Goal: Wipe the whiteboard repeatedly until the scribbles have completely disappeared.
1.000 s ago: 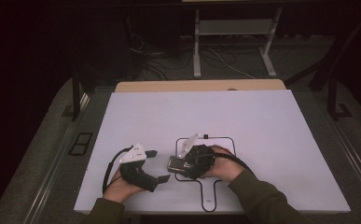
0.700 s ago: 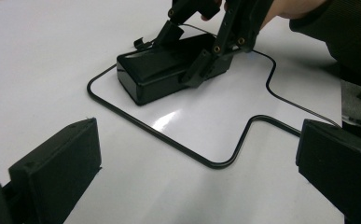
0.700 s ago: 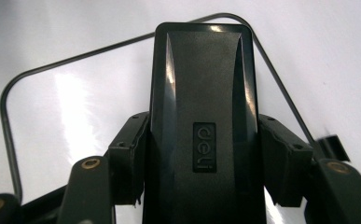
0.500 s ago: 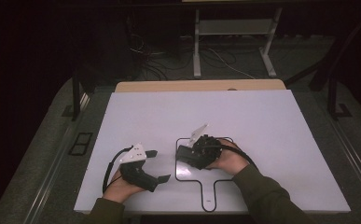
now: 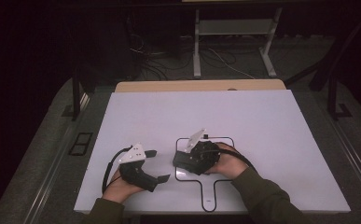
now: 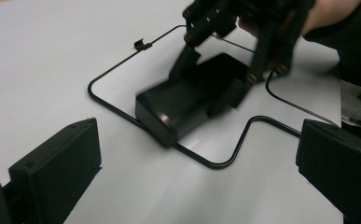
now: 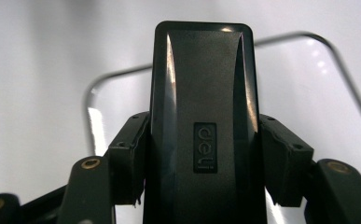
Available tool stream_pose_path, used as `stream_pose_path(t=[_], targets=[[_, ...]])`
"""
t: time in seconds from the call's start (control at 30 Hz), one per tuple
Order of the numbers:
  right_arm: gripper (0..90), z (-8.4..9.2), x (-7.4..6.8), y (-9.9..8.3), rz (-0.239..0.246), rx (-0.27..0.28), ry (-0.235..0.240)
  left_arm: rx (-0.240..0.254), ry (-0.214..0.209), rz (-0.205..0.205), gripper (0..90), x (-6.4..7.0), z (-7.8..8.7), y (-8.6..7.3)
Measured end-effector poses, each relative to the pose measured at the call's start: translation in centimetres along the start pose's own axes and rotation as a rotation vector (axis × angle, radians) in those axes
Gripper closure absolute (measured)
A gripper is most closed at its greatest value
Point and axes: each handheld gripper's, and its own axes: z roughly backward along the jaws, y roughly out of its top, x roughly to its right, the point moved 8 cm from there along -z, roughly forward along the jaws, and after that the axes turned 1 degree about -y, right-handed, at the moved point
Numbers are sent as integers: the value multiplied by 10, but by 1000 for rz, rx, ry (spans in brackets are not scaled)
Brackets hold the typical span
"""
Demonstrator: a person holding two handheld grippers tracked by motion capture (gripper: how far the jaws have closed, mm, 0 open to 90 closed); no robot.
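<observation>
Right gripper has its fingers clenched on both long sides of a glossy black rectangular plastic case. Grip looks square, case sits centred between the pads.

Case location: low over the white table, near edge, inside the thin black outline drawn on the table. In the left gripper view its front corner sits on or just above the outline's edge; can't tell if it touches the surface.

Left gripper is just beside it, to the person's left, fingers released and wide apart, holding nothing, pointed at the case.

Progress, my read:
- done: case grasped, brought to the marked outline
- left: whatever needs the second gripper, probably a hand-over, a steadying grip or opening the case. Left gripper isn't in contact yet.
- can't tell whether the case has a lid or seam.

Writing: raised "deli" logo on a small rectangular badge in the middle of the case top, read along its length. No other labels legible.
</observation>
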Motion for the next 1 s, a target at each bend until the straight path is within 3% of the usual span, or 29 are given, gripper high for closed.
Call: stream_pose_path(t=[0.17, 0.37, 0.67, 1.0], targets=[[388, 5, 19, -9, -54, 2, -34, -2, -1, -4, 0, 0, 0, 0], [388, 7, 17, -7, -38, 16, -21, -5, -3, -5, 0, 0, -1, 0], [387, 27, 21, -2, -80, 60, -9, -7, -4, -2, 0, 0, -1, -1], [386, 49, 54, -2, -163, 97, -54, -7, -5, 4, 0, 0, -3, -1]])
